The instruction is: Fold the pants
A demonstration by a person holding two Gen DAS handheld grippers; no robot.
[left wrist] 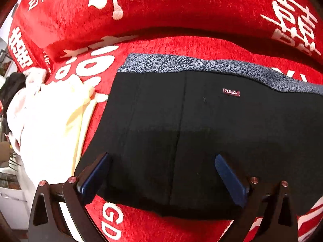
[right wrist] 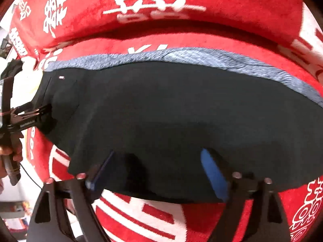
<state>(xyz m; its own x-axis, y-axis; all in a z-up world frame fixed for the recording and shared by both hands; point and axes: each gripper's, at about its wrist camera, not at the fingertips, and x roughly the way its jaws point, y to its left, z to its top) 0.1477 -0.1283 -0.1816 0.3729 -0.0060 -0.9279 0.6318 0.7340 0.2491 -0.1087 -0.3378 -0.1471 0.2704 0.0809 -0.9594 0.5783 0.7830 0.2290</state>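
Black pants [left wrist: 201, 131] with a small "FASHION" label [left wrist: 231, 92] lie flat on a grey-blue patterned garment [left wrist: 181, 62], whose edge shows along their far side. My left gripper [left wrist: 161, 173] hangs open over the near hem; its blue pads [left wrist: 94, 177] are wide apart and press on nothing. In the right wrist view the same pants [right wrist: 171, 111] stretch across, with the grey-blue garment [right wrist: 201, 56] behind. My right gripper [right wrist: 157, 169] is open above their near edge, with nothing pinched. The left gripper [right wrist: 43, 119] shows at the pants' left end, held by a hand [right wrist: 12, 151].
A red plush cover with white characters [left wrist: 181, 14] spreads under everything and rises into a back cushion beyond. A pile of cream and white clothes [left wrist: 50, 121] lies left of the pants, with a dark garment [left wrist: 12, 86] past it. Room clutter shows at the far left.
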